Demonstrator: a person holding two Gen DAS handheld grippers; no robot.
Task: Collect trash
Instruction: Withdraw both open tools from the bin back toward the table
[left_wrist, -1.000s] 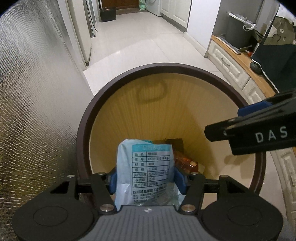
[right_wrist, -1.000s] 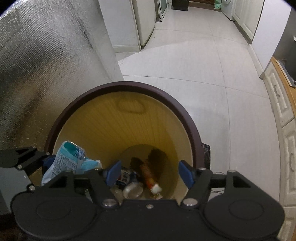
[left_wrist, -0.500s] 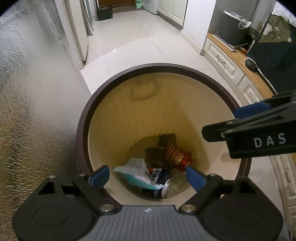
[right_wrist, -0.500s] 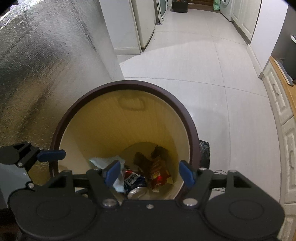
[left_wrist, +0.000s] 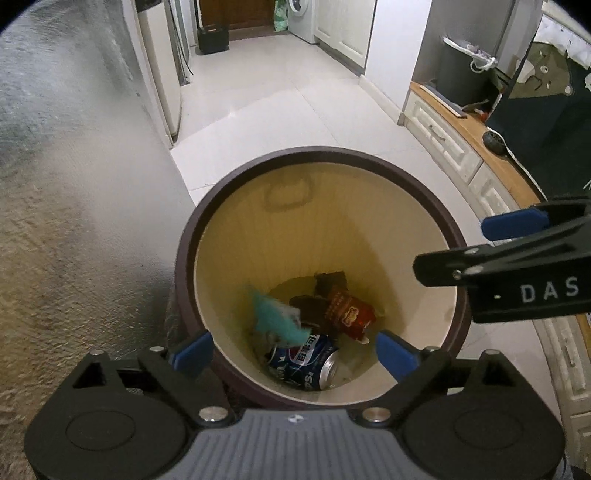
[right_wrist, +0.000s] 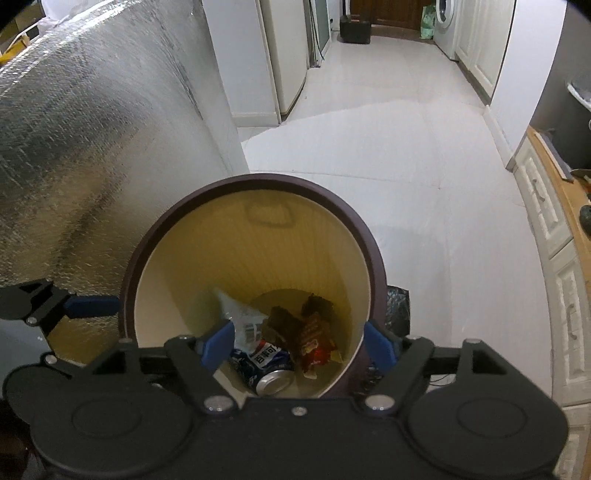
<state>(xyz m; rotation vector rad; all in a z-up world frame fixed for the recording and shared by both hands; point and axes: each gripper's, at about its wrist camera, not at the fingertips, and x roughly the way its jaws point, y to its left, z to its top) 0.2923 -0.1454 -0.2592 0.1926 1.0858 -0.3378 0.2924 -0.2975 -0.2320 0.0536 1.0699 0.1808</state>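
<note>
My left gripper (left_wrist: 293, 350) points steeply down, its jaws just opened wide, nothing between the blue pads (left_wrist: 192, 350). My right gripper (right_wrist: 299, 347) tilts down likewise, jaws just widened and empty; from the left view it juts in at three o'clock.

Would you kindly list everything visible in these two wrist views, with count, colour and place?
Trash bin: one, dark brown rim, cream inside, on the floor below both grippers.
Soda can: one, blue, lying at the bin's bottom.
Plastic bag: one, teal and white, in the bin beside the can.
Snack wrapper: one, red, in the bin.
Dark wrappers: about two, brown, behind the red one.
Foil sheet: one, silver, left of the bin.
Floor: white tiles.
Cabinet: one, white, wooden top, right side.
Left gripper: black, blue fingers, open, jaws just widened, nothing between.
Right gripper: black, blue fingers, open, empty.
</note>
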